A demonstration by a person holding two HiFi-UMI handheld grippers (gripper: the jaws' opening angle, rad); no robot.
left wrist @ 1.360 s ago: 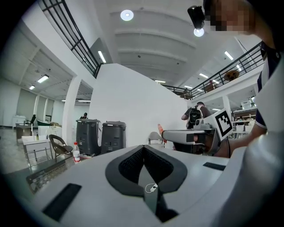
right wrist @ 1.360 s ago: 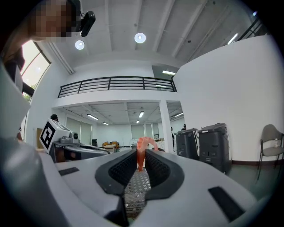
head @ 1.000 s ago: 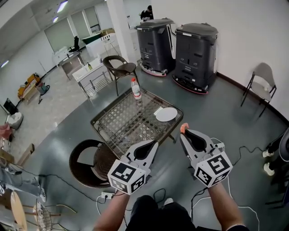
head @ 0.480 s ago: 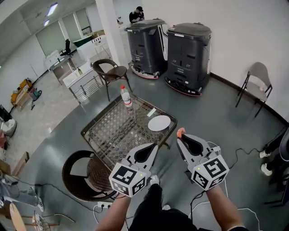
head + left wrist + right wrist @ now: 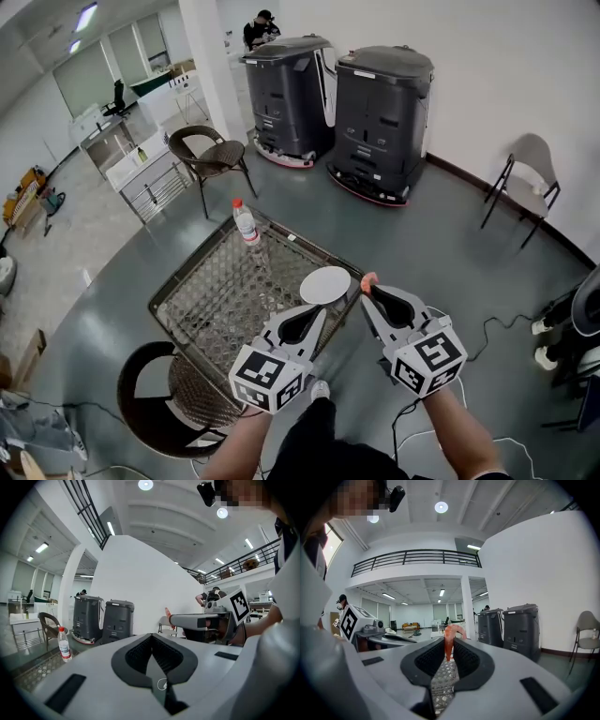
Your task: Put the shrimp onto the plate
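Shrimp (image 5: 449,643), orange and curled, clamped between the ribbed black fingers of my right gripper (image 5: 449,652). Only the head view shows it held near the round white plate (image 5: 325,285) on the wire-lattice tabletop (image 5: 225,300). My left gripper (image 5: 151,643) has its fingers pressed together, empty.

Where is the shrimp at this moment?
In the head view, the shrimp is pinched at the tip of the right claw, just right of the white plate on the table.
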